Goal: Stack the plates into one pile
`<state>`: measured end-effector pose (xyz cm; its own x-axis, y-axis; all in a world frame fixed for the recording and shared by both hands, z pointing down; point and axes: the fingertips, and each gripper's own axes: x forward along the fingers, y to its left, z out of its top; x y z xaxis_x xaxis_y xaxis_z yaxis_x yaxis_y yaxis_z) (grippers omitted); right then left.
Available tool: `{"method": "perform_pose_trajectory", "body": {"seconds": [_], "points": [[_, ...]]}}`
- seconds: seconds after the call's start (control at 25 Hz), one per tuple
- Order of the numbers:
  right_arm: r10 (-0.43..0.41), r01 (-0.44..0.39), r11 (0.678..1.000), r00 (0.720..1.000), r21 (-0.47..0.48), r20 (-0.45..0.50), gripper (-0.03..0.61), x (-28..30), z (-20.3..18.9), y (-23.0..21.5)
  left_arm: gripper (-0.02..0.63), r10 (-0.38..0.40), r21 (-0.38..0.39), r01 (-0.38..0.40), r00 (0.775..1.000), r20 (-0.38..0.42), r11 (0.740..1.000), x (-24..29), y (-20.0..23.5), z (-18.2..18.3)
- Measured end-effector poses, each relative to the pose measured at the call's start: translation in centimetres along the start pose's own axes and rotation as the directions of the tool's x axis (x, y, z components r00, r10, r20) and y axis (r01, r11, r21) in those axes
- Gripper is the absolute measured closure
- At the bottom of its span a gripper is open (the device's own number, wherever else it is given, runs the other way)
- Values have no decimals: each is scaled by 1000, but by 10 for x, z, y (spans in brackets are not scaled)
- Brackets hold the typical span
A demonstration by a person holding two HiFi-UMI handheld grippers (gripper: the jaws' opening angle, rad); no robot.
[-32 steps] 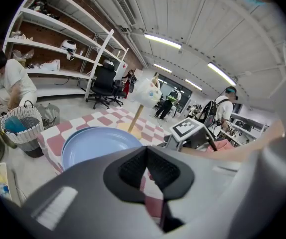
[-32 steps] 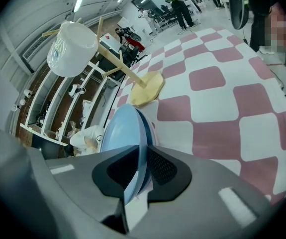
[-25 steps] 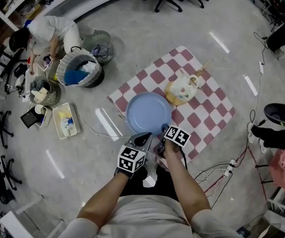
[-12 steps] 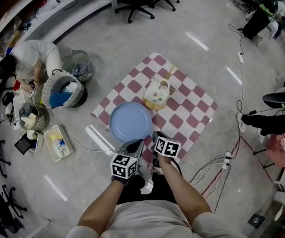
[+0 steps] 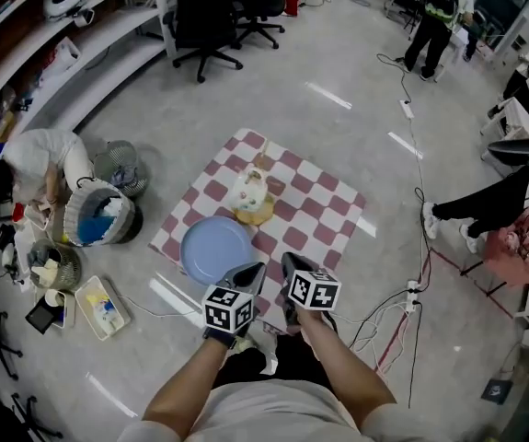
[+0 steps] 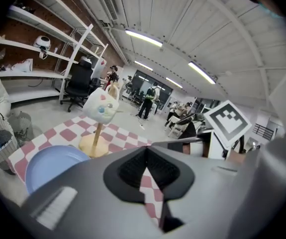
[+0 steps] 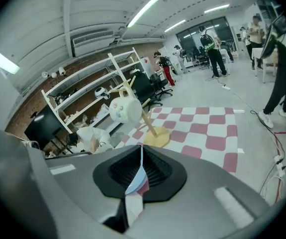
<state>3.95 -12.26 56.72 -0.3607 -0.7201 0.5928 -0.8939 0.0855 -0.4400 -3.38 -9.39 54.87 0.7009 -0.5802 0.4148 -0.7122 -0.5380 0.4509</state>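
One light blue plate [image 5: 216,250] lies flat on the near left part of a red-and-white checked mat [image 5: 310,205] on the floor; no other plate shows. Behind it stands a cream stand with a white mug-shaped head [image 5: 250,196]. My left gripper [image 5: 250,271] hovers just off the plate's near right rim, shut and empty. My right gripper [image 5: 288,265] is beside it over the mat's near edge, also shut on nothing. In the left gripper view the plate [image 6: 53,163] lies low left and the stand [image 6: 99,118] is beyond it. The right gripper view shows the stand [image 7: 133,113] ahead.
A person [image 5: 34,159] crouches at the left by a basket of blue cloth [image 5: 98,217], a wire basket [image 5: 120,164] and a tray [image 5: 98,307]. Cables [image 5: 393,311] trail to the right of the mat. Office chairs [image 5: 209,17] and standing people [image 5: 439,7] are farther off.
The head view has pulled up and back, so the mat, plate and stand look smaller and sit further left. Both grippers stay side by side at the mat's near edge, still shut.
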Motion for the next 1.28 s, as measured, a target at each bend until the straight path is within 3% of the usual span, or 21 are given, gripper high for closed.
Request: {"method": "perform_pose_trajectory", "body": {"seconds": [0.48,0.92,1.28], "points": [[66,-58,997,984,-52,167,568,-66,67,17,607,-51,85,46,997,53,995,-8,-48,73],[173,-110,974,926,-197,337,568,-136,161,60,607,-108,162,80,978,176,984,-35,-95,167],[245,-139,951,884,-278,399,569,-174,210,87,607,-139,229,82,959,246,970,-52,-128,223]]}}
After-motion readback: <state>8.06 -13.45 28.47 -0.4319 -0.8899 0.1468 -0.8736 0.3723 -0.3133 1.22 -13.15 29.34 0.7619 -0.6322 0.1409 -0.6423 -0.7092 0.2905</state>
